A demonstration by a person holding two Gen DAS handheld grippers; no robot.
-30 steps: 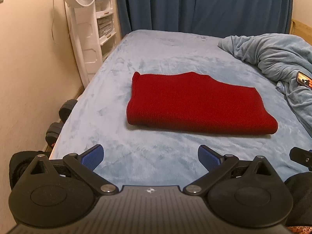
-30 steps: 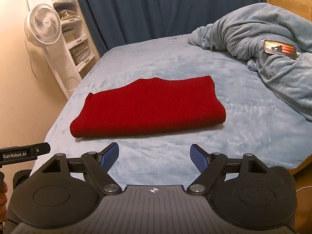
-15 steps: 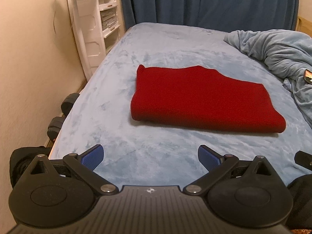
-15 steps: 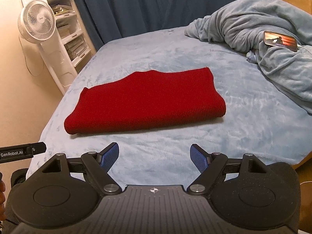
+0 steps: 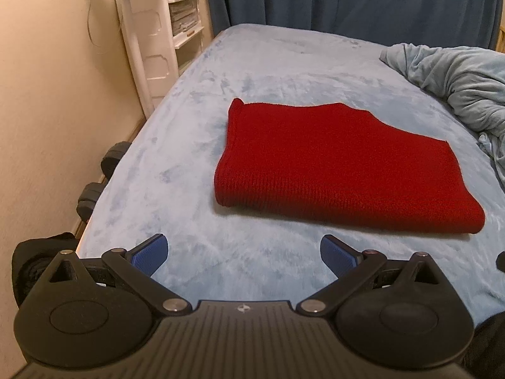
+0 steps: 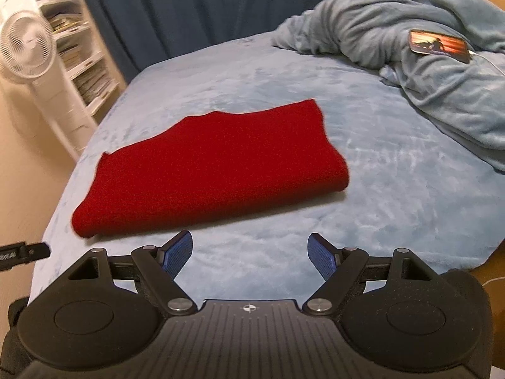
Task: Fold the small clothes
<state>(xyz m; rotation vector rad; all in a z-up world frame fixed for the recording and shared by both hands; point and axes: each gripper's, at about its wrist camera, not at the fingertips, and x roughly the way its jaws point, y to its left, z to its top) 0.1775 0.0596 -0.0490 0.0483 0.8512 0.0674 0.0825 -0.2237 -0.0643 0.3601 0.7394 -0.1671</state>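
Now the red sweater (image 5: 331, 170) lies folded on the bed (image 5: 189, 145), long axis crosswise — ahead of both. Left hand-held gripper (image 5: 243, 254) and right hand-held gripper (image 6: 251, 252) hover wide, empty — neither clearly nearer.

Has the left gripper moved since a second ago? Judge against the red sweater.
Yes. The left gripper has come closer to the red sweater, which fills more of its view; the jaws are open and empty.

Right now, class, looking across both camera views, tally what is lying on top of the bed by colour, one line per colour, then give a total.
Red: 1, the folded red knit garment
Pale blue: 1, the crumpled blanket
Multicoloured: 1, the phone resting on that blanket
Total: 3
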